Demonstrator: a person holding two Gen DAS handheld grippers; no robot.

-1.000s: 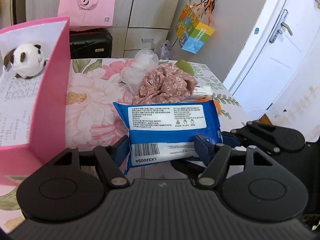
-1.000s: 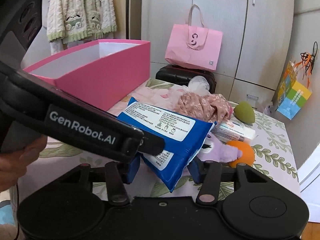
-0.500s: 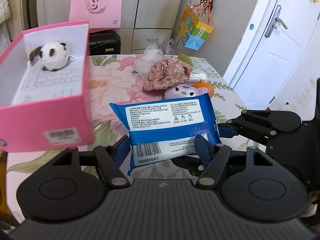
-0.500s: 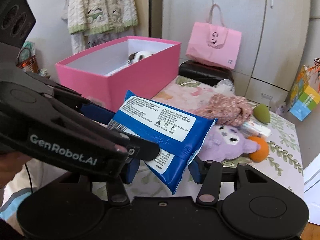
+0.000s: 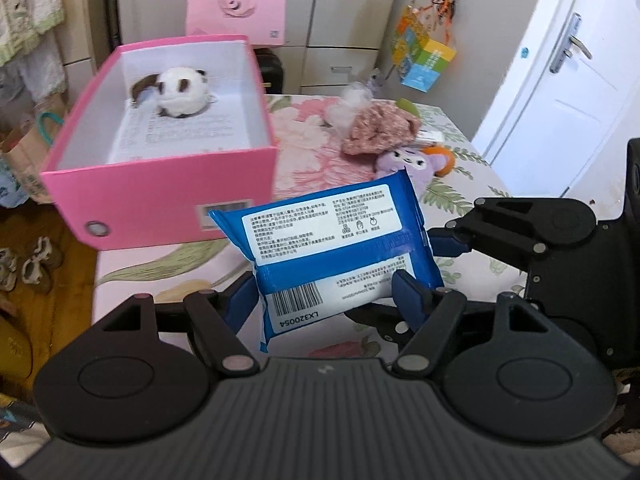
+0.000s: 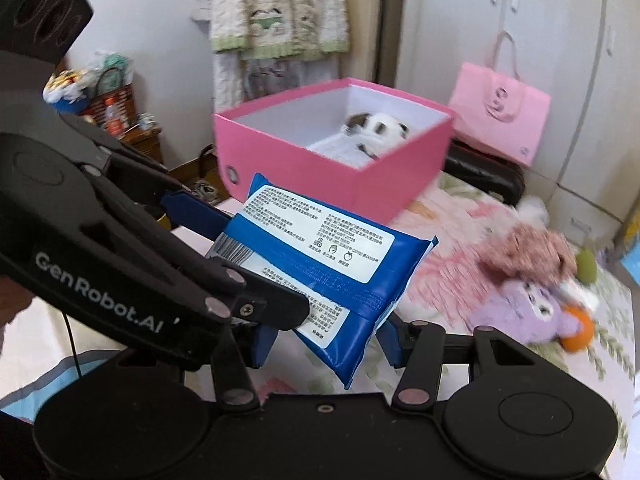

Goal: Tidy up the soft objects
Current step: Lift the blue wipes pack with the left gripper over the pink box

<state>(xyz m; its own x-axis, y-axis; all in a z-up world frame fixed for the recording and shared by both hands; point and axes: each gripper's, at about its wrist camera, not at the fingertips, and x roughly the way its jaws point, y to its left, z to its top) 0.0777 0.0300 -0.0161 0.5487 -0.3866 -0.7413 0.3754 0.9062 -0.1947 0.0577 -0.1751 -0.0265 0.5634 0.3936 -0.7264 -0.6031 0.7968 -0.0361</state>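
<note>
Above the flowery table (image 5: 320, 168), near the open pink cardboard box (image 5: 168, 196), hangs a soft blue plastic pack of wipes (image 5: 332, 248), off the cloth. Pinched at both ends: left tongs (image 5: 324, 300) squeezing the barcode end, right tongs (image 6: 324, 340) squeezing the other end. Left tongs just loosened a little, pack between them, pads seemingly touching it, though hard to tell. Squishy, light and a bit slippery, so likely to bend or slide. Best held across the fat middle, not the thin sealed edge. Already inside the box: a fluffy white and brown toy (image 5: 178, 90). Waiting on the table: purple plush (image 6: 524, 312), pink flowery cloth (image 5: 380, 128).
</note>
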